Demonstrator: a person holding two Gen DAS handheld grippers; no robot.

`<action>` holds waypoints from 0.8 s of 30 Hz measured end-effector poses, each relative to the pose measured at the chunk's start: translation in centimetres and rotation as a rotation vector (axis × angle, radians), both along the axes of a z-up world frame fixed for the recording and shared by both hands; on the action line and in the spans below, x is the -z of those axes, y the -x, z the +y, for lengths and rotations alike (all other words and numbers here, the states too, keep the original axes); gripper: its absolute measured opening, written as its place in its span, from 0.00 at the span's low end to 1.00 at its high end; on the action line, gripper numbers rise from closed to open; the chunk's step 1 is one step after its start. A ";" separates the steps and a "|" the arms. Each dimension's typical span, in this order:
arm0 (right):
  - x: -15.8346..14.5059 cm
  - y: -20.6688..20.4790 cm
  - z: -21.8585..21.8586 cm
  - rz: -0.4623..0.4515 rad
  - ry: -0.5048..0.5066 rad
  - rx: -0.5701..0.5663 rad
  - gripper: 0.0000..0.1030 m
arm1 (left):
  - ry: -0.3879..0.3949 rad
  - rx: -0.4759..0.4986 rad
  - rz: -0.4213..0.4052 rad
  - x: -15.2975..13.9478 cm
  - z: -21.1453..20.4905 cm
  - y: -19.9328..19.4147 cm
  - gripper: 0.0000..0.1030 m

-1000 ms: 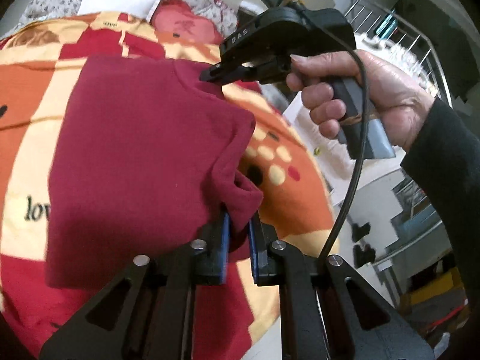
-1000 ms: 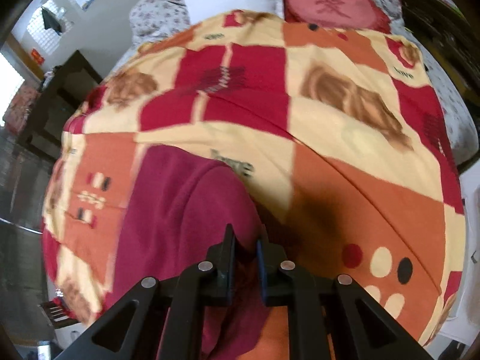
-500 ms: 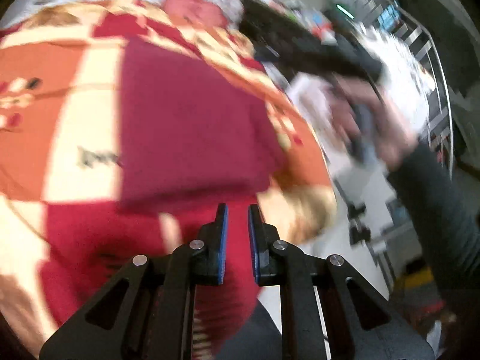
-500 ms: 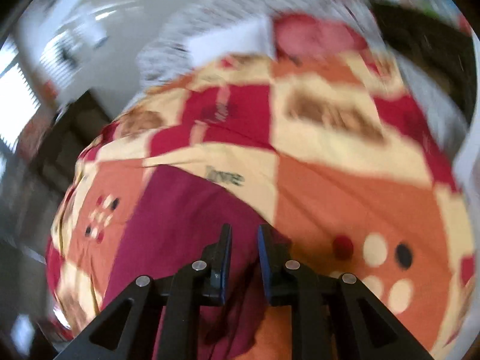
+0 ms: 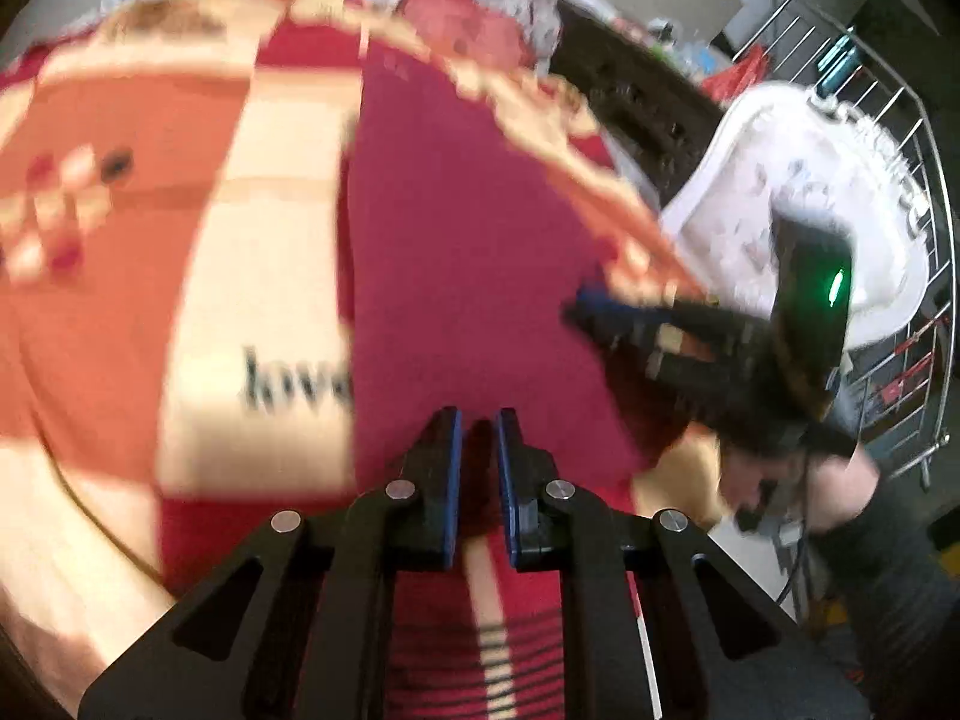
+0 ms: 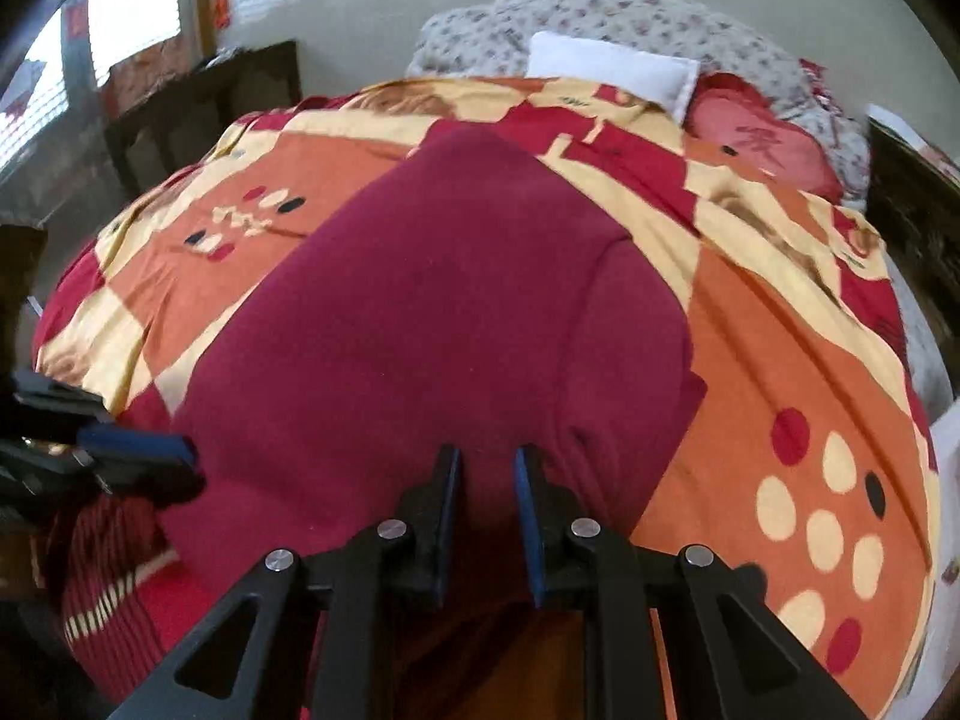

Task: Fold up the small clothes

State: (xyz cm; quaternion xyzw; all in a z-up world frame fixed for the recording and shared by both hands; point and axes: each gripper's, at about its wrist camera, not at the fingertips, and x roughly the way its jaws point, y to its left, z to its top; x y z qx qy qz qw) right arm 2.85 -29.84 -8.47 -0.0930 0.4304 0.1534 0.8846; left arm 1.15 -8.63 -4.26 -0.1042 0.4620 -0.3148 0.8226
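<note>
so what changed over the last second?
Both let go: the left hand-held gripper and right hand-held gripper each pinched the maroon shirt a second ago; now they stand over its near edge, fabric lying flat, folded. The patterned blanket hasn't moved.

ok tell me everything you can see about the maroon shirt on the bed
The maroon shirt is a plain dark-red garment of soft knit-looking fabric, lying mostly flat on the patchwork bedspread with a folded layer along its right side. The left gripper and right gripper sit at its near edge, jaws narrowly apart; whether either pinches cloth is unclear. No print or buttons show.
</note>
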 end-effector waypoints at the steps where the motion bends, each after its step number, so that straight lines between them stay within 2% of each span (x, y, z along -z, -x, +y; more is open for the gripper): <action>1: -0.6 -0.2 0.0 0.013 -0.017 0.001 0.16 | -0.001 -0.003 -0.027 -0.9 -0.1 -0.6 0.10; 3: -2.8 -0.2 0.1 -0.008 -0.085 0.012 0.16 | -0.024 -0.012 -0.080 -2.5 -0.5 -3.1 0.10; 4: -4.2 -0.3 -0.1 -0.055 -0.109 0.037 0.16 | -0.035 -0.029 -0.093 -3.0 -1.0 -4.9 0.10; 5: -5.5 -0.8 -0.1 -0.094 -0.110 0.077 0.16 | -0.040 -0.041 -0.095 -3.3 -1.6 -7.1 0.10; 7: -6.7 -2.5 -0.1 -0.108 -0.100 0.134 0.19 | -0.073 -0.051 -0.111 -3.5 -3.8 -11.1 0.10; 10: -5.7 -6.4 0.8 -0.024 -0.068 0.149 0.19 | -0.159 -0.080 -0.106 -1.7 -6.0 -15.9 0.10; 12: -3.4 -8.6 1.1 0.050 -0.003 0.166 0.19 | -0.205 -0.094 -0.041 0.6 -6.3 -17.6 0.10; 14: -0.6 -9.5 0.6 0.112 0.024 0.171 0.21 | -0.242 -0.077 0.041 3.2 -6.0 -18.7 0.10; 15: 0.1 -9.4 0.1 0.101 0.010 0.173 0.22 | -0.265 -0.058 0.087 4.8 -6.4 -19.0 0.11; 16: 0.3 -9.1 -0.2 0.076 -0.001 0.184 0.24 | -0.260 -0.063 0.075 5.1 -6.2 -18.9 0.11; 19: 0.4 -8.7 -0.7 0.055 -0.029 0.198 0.27 | -0.256 -0.051 0.067 5.1 -6.0 -18.9 0.12; 22: -1.2 -8.3 -1.3 0.079 -0.084 0.206 0.27 | -0.262 -0.028 0.067 3.9 -5.8 -18.6 0.11; 24: -3.0 -6.4 -2.3 0.041 -0.155 0.225 0.27 | -0.209 -0.017 0.054 1.9 -4.6 -17.8 0.11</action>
